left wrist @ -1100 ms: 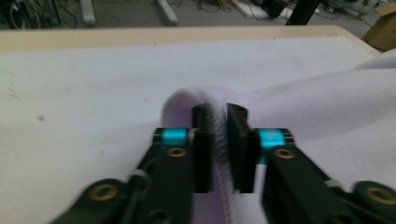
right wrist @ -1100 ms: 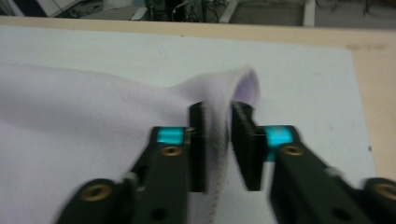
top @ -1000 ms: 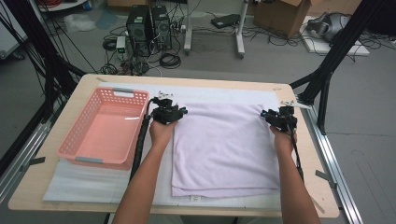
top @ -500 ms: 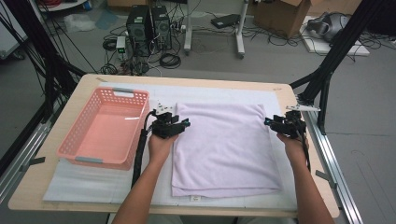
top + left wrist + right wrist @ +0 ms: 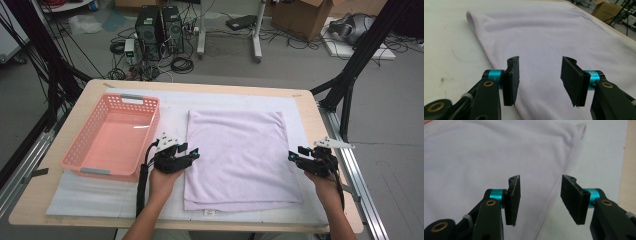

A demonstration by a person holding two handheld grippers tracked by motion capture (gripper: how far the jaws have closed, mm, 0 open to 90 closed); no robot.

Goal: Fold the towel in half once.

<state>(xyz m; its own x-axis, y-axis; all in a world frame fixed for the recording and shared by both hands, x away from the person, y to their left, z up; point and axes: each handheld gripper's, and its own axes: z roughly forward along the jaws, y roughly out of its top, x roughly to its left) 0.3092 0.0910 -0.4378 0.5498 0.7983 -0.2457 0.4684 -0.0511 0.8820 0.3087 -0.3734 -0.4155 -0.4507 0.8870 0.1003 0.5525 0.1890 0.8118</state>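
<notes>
- Lilac towel (image 5: 241,159) lay folded flat on the white mat (image 5: 125,192) covering the wooden table (image 5: 30,200); its layered edges showed along the near side, closest to the person.
- Pink plastic basket (image 5: 111,137) stood on the mat just to the left of the towel, not touching it.
- Left gripper (image 5: 192,154) sat at the towel's left edge, about halfway down its length, pointing in toward the cloth.
- In the left gripper view the left gripper (image 5: 540,77) had its jaws apart at a middling width, having just been opening; nothing was pinched between them. The towel's (image 5: 554,37) rounded left edge ran beneath the left pad, with most of the gap over cloth.
- Right gripper (image 5: 291,155) sat at the towel's right edge, roughly level with the left one, also pointing inward.
- In the right gripper view the right gripper (image 5: 540,197) likewise had jaws partly apart, having just been opening, with no cloth clamped. The towel's (image 5: 486,152) hemmed right edge passed diagonally through the gap, bare mat (image 5: 599,157) under the right pad.
- Whether either set of pads touched the cloth from above could not be told.
</notes>
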